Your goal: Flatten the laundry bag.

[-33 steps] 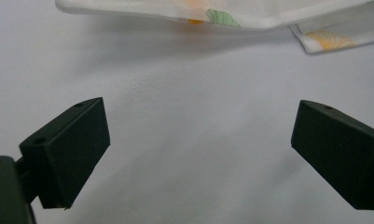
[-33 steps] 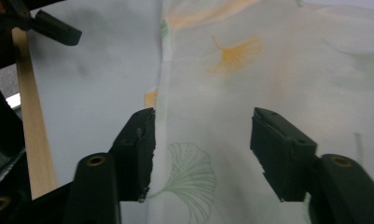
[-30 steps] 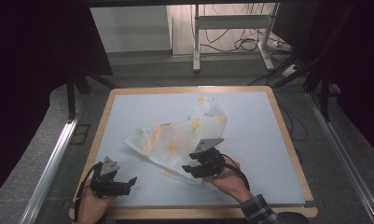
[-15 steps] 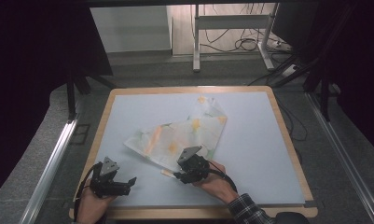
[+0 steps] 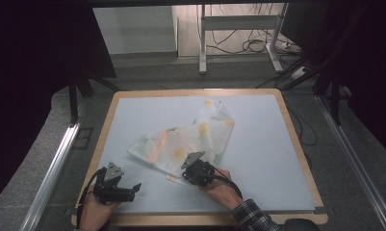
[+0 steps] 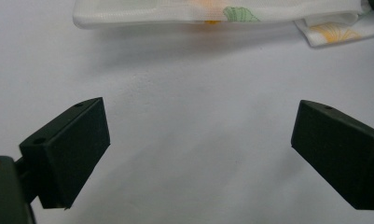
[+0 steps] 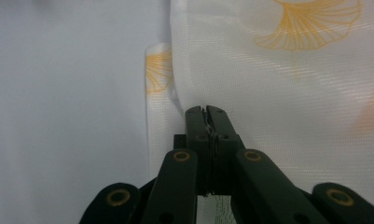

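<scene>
Cloth (image 7: 278,93) edge pinched in closed right tongs (image 7: 206,112); left tongs (image 6: 198,149) gape

The table (image 5: 258,144) is evenly lit amid dark surroundings, while both gripper views look soft and slightly blurred.

tabletop (image 5: 277,159): pale surface, wooden rim | floor (image 5: 147,72): grey, beyond it | metal stand legs (image 5: 202,43): at the back | cables (image 5: 250,45): tangled beside them | metal rail (image 5: 53,166): along left
</scene>
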